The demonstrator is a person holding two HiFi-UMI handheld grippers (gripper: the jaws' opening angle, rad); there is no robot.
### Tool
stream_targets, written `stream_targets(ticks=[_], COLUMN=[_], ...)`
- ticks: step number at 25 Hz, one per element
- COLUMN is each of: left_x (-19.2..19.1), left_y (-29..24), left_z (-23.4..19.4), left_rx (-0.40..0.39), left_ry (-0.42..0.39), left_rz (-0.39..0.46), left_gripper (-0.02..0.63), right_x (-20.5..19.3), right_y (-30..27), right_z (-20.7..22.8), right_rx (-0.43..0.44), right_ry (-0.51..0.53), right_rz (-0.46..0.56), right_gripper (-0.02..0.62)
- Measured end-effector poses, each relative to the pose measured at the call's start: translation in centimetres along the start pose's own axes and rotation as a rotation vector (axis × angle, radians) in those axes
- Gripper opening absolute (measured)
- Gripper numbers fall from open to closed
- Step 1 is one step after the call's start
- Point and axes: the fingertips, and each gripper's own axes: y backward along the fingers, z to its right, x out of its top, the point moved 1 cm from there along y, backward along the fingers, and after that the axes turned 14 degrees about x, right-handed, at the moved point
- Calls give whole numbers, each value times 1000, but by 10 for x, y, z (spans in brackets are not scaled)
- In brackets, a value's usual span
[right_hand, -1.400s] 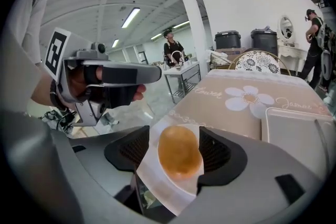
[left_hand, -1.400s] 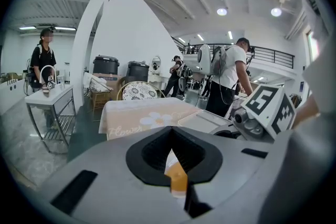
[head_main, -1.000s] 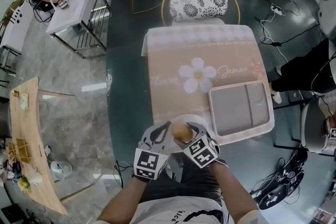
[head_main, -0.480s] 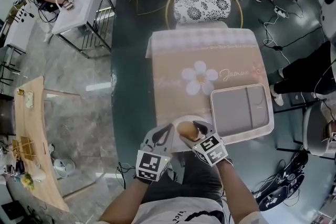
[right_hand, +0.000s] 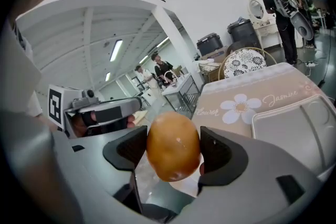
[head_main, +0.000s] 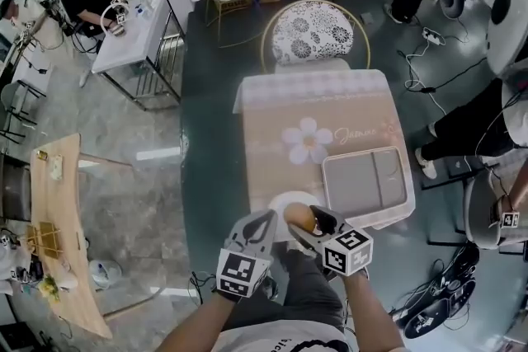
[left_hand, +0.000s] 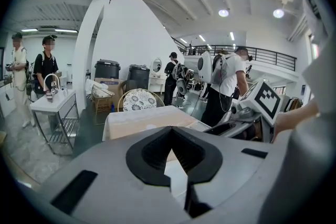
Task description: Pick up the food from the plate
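right gripper view: r gripper [right_hand: 174,140] is clamping the round brown food [right_hand: 172,153] between both pads, over the plate [head_main: 277,199] at the table's near edge. l gripper [left_hand: 171,136] is sitting closed & empty beside it. imo best: holding squeeze steady w/o crushing, lifting straight up, no tilt.

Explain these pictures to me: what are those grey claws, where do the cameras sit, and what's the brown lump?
A person holds a two-jaw gripper in each hand. The overhead picture comes from a head camera; the other two come from cameras riding on the grippers. The right gripper is shut on a brown, egg-shaped food, over the white plate. The left gripper is shut and empty. On the table, beside the plate, lies an empty grey tray.
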Motion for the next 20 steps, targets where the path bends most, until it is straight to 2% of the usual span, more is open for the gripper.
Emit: stream_targets(ticks=[12, 20], left_x=[69, 95], left_y=[57, 84], left_z=[7, 8], left_rx=[-3, -12], left_ry=[-8, 11], left_rz=[70, 118], left_gripper=[5, 5], right_x=[80, 119], right_y=[52, 79], right_z=[-75, -124], right_rx=[47, 93], right_ry=[13, 48], right_rz=[247, 378], right_gripper=[291, 291])
